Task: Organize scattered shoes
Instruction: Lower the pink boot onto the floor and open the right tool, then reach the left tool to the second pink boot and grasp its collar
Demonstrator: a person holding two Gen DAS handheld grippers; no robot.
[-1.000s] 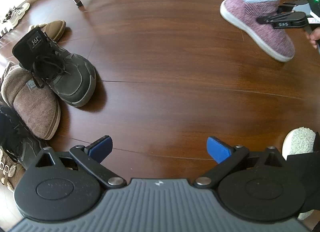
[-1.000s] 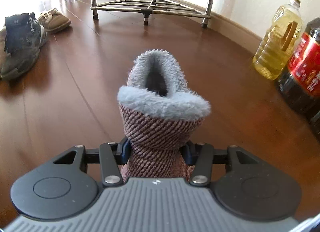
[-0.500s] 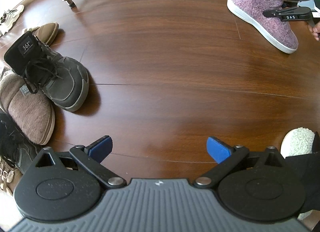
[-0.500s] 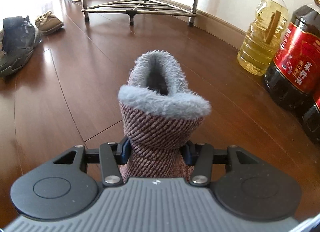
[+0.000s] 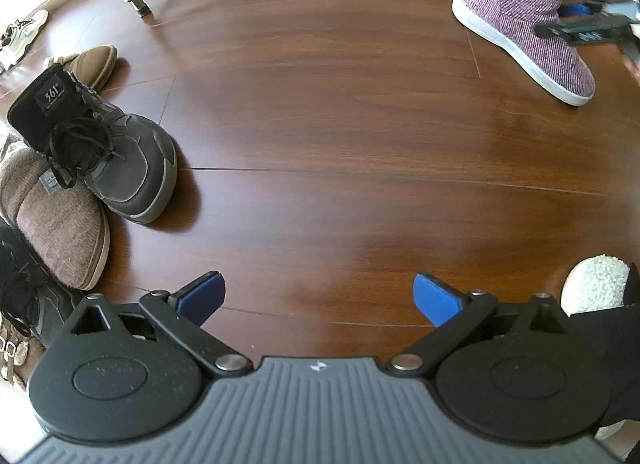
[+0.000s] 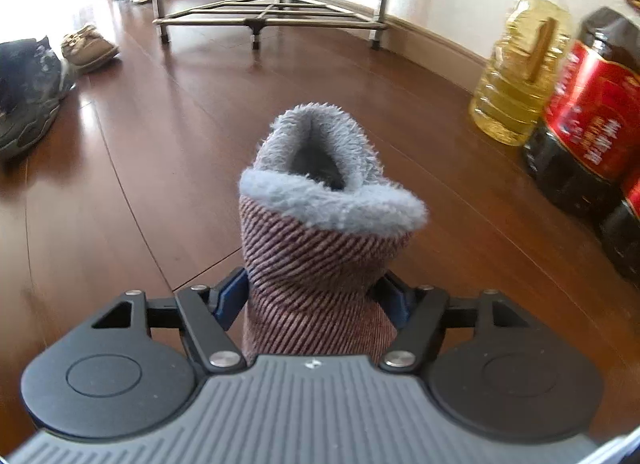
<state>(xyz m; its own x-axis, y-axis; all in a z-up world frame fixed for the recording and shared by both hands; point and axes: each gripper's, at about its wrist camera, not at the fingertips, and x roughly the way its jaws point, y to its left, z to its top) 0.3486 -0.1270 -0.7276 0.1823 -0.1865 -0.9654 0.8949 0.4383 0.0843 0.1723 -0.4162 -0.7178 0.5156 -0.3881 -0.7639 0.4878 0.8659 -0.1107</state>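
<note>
A pink striped slipper boot point(image 6: 320, 260) with grey fleece lining sits between the blue pads of my right gripper point(image 6: 314, 298), which is shut on it. In the left wrist view the same boot point(image 5: 524, 23) rests on the wood floor at the far right with the right gripper beside it. My left gripper point(image 5: 318, 298) is open and empty above bare floor. A dark grey lace-up sneaker point(image 5: 100, 147), a brown slipper point(image 5: 56, 215) and a tan shoe point(image 5: 94, 63) lie in a cluster at the left.
A metal rack point(image 6: 272, 15) stands by the far wall. A yellow oil bottle point(image 6: 524, 63) and dark bottles with red labels point(image 6: 588, 119) stand right of the boot. A white fluffy slipper point(image 5: 596, 284) is at the lower right. A black sneaker point(image 5: 24, 300) lies at the lower left.
The right gripper has carried the boot toward the bottles and set it lower to the floor. The left gripper stays open and has shifted only slightly.
</note>
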